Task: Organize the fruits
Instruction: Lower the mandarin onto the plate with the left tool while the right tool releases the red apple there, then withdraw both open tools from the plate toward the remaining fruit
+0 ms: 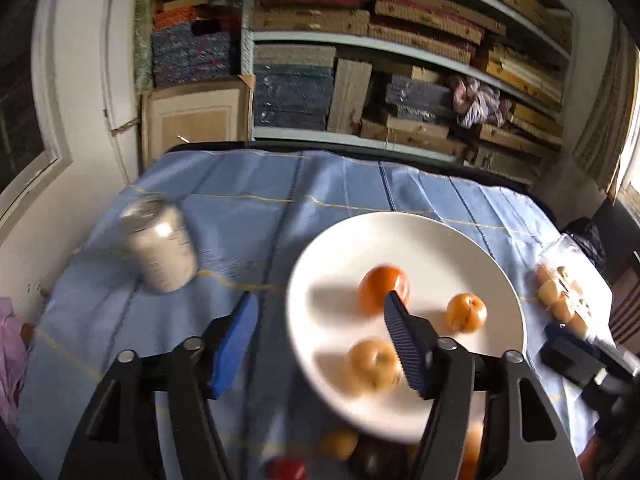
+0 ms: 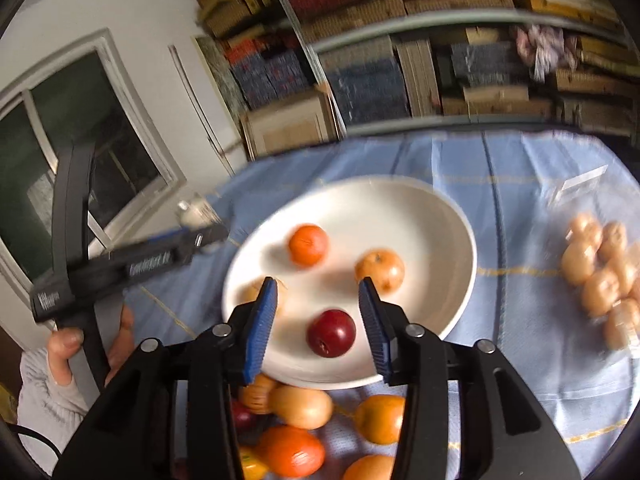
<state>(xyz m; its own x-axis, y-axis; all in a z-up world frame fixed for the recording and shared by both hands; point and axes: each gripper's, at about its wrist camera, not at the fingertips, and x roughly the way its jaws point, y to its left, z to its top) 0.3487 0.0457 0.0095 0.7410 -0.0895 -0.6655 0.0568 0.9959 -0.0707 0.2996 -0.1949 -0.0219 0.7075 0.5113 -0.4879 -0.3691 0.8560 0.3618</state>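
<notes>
With a red fruit (image 2: pixel 331 333) lying on the white plate (image 2: pixel 456 240) between the parted fingers of the right gripper (image 2: pixel 320 320), low in the frame's centre, the step in hand looks like a release. To do it well, draw the gripper straight back so neither pad nudges the round fruit, which would likely roll. It is dark red, smooth and glossy; three orange fruits share the plate. The left gripper (image 1: pixel 320 340) is open and empty over the plate's left rim. More fruits (image 2: pixel 304 406) wait on the worktop (image 2: pixel 500 168) below the plate.
</notes>
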